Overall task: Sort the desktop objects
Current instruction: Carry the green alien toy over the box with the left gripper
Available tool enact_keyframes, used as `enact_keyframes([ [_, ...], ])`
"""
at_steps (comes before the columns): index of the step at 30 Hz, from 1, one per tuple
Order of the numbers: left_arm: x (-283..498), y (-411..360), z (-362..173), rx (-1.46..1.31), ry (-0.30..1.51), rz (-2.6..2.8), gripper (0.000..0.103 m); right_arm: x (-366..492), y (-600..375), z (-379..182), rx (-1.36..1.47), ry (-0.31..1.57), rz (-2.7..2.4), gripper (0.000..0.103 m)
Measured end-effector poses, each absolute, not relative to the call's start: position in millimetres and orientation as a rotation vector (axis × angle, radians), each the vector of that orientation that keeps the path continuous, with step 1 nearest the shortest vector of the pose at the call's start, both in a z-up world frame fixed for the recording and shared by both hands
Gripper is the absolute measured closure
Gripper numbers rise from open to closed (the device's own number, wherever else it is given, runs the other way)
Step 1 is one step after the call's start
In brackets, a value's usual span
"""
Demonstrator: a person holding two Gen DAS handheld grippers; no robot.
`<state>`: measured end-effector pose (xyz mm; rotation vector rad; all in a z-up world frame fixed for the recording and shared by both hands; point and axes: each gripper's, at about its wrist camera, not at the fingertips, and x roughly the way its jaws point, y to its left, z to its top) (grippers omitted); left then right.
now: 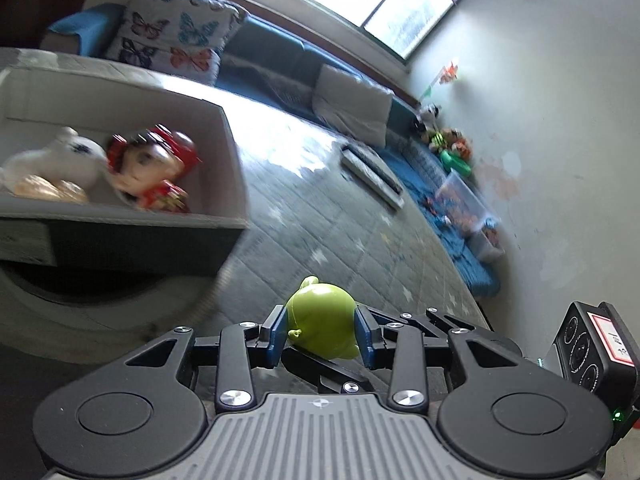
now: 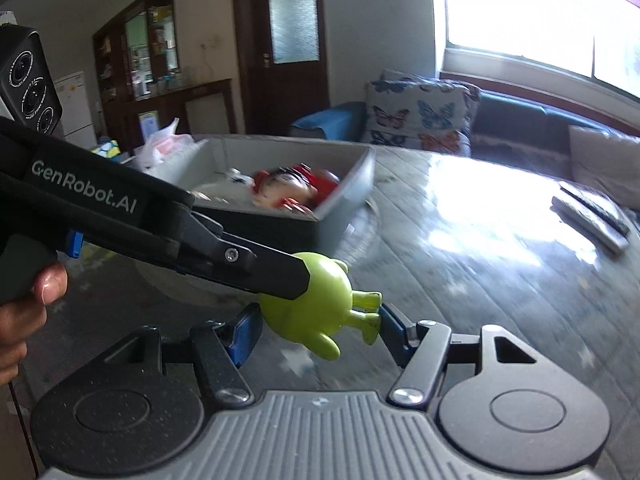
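"GenRobot.AI" marks the left gripper (image 2: 304, 280), clamped on a green toy figure (image 1: 322, 328); the right gripper (image 2: 316, 330) gapes. Box (image 1: 224, 128) toys blur.

The toy (image 1: 322, 320) is lime green, the bin (image 1: 224, 136) grey, the doll (image 1: 154, 168) in it red. The cushion (image 1: 176, 28) shows blue and orange butterflies on white.

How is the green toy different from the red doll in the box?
The green toy is plain lime green and smooth; the red doll is red with a pale painted face. The green toy is held above the table between the left gripper fingers, while the red doll lies inside the grey box beside a white plush. The green toy looks sharp, the red doll blurred. Both are small figures.
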<state>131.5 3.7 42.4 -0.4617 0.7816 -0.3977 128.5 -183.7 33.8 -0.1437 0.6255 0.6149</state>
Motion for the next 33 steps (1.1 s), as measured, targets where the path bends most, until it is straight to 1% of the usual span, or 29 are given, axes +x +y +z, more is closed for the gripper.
enact_keyframes([
  [9, 130.3, 54.9, 63.4, -0.493, 0.714, -0.325, 0.065, 141.8, -128.9, 55.9, -0.181, 0.568, 0.701, 0.038],
  [16, 137.9, 82.6, 72.7, -0.500, 0.681, -0.283, 0.065, 154.8, -99.9, 62.8, -0.200, 0.545, 0.735, 0.038],
  [25, 159.9, 105.7, 72.8, -0.515, 0.675, -0.252, 0.064, 177.9, -74.5, 62.6, -0.217, 0.543, 0.749, 0.038],
  [33, 181.6, 120.7, 63.1, -0.517, 0.692, -0.227, 0.064, 202.2, -56.1, 51.6, -0.215, 0.568, 0.754, 0.038],
])
